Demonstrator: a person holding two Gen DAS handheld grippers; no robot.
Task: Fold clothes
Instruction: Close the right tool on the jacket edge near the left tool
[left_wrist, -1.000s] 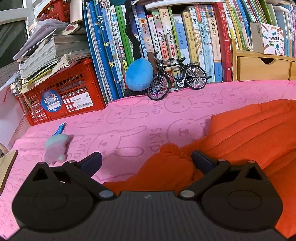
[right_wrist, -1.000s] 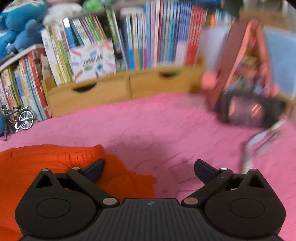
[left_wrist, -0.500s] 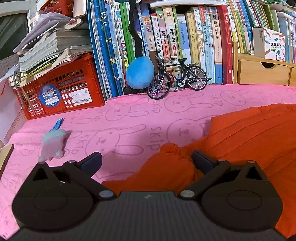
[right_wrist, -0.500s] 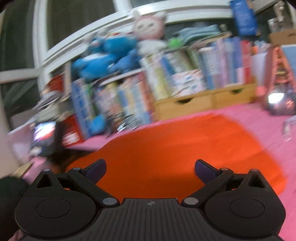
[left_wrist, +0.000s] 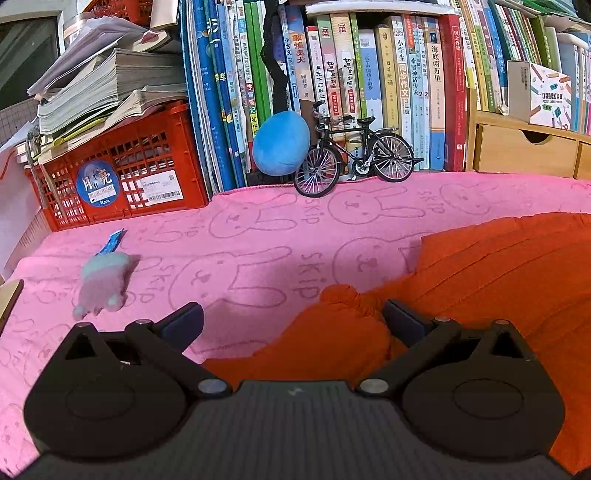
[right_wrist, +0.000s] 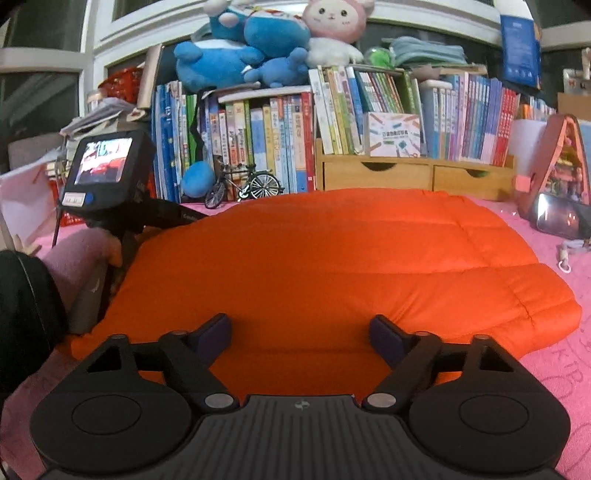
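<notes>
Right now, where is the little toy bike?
In the left wrist view the toy bike stands at the back of the pink blanket, leaning on the books, just right of the blue plush ball.

one orange quilted garment (right_wrist: 332, 266). two hand-held grippers: left hand-held gripper (left_wrist: 291, 321), right hand-held gripper (right_wrist: 300, 330). one pink bunny-print cloth (left_wrist: 258, 236) over bench. one model bicycle (left_wrist: 354, 157). one red crate (left_wrist: 122, 173). one small plush toy (left_wrist: 101, 284) lying on cloth. two wooden drawers (right_wrist: 417, 177). one pink plush (right_wrist: 336, 26) atop books; blue plush pile beside it, number unclear. books too many to count.
</notes>
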